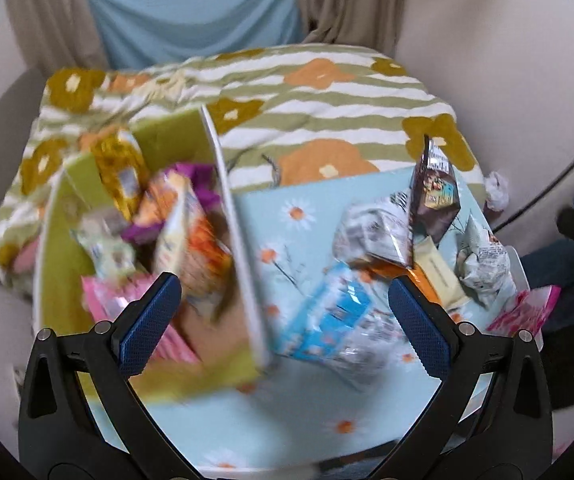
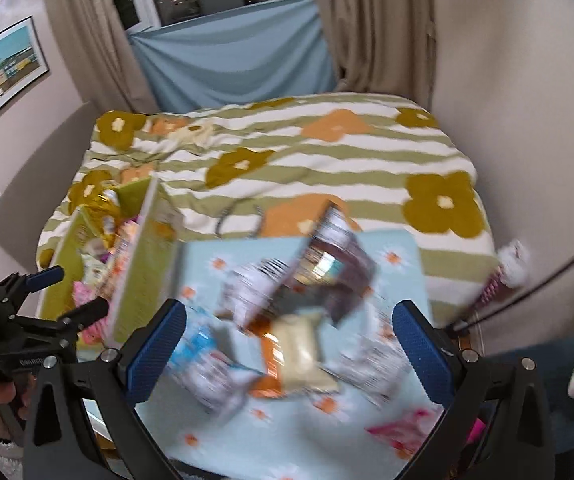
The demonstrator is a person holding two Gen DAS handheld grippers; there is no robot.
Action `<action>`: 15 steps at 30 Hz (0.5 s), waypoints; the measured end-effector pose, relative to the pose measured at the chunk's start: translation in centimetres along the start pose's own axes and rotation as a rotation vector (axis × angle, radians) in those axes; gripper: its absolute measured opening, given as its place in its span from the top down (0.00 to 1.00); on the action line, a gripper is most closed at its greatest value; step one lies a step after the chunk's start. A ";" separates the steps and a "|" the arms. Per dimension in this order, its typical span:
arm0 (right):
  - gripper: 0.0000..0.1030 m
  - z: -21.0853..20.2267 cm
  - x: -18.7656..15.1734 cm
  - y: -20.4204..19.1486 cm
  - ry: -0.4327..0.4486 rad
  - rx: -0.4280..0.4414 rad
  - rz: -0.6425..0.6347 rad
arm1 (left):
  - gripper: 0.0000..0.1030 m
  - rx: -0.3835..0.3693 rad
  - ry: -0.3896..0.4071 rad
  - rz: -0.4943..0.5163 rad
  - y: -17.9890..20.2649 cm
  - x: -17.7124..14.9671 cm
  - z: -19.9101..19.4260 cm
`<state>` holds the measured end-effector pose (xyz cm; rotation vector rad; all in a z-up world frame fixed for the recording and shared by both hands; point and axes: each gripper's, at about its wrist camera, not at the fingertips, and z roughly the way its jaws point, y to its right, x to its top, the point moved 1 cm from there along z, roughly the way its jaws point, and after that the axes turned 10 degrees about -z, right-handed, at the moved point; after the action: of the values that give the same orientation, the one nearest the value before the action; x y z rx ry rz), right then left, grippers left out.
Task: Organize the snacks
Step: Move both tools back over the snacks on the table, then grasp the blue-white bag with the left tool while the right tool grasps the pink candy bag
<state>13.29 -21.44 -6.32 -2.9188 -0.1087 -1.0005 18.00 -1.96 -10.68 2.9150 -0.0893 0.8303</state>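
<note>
A green box holds several snack packets and stands at the left of a light blue flowered mat. Loose snacks lie on the mat: a blue-and-white packet, a dark brown packet standing on edge, a cream packet and a pink packet. My left gripper is open and empty above the box's right wall. My right gripper is open and empty above the loose pile, over the cream packet. The left gripper also shows at the left of the right wrist view beside the box.
The mat lies on a bed with a striped, flowered quilt. Walls close in on both sides, with curtains and a blue cloth behind. A crumpled white wrapper lies at the right edge of the bed. Both views are motion-blurred.
</note>
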 end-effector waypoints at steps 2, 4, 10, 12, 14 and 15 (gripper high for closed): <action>0.00 0.0 -2.0 2.3 -0.013 0.001 0.033 | 0.00 0.028 -0.012 -0.065 1.0 -1.6 0.6; 0.00 0.1 -4.2 4.4 -0.027 0.000 0.065 | 0.00 0.059 -0.024 -0.116 2.0 -3.0 1.7; 0.00 1.3 -9.1 7.6 -0.071 -0.059 0.105 | 0.00 0.183 -0.054 -0.286 3.0 -6.6 5.6; 0.00 1.8 -10.6 8.5 -0.082 -0.091 0.126 | 0.00 0.195 -0.040 -0.344 2.9 -7.1 6.4; 0.00 2.1 -12.1 9.2 -0.085 -0.105 0.166 | 0.00 0.217 -0.024 -0.373 3.0 -7.4 7.3; 0.00 2.2 -12.7 9.5 -0.084 -0.108 0.182 | 0.00 0.231 -0.020 -0.375 3.1 -7.3 7.7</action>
<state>5.44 -31.33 -16.10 -2.9998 0.2113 -0.8824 15.52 -5.72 -20.74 2.9995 0.5689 0.7898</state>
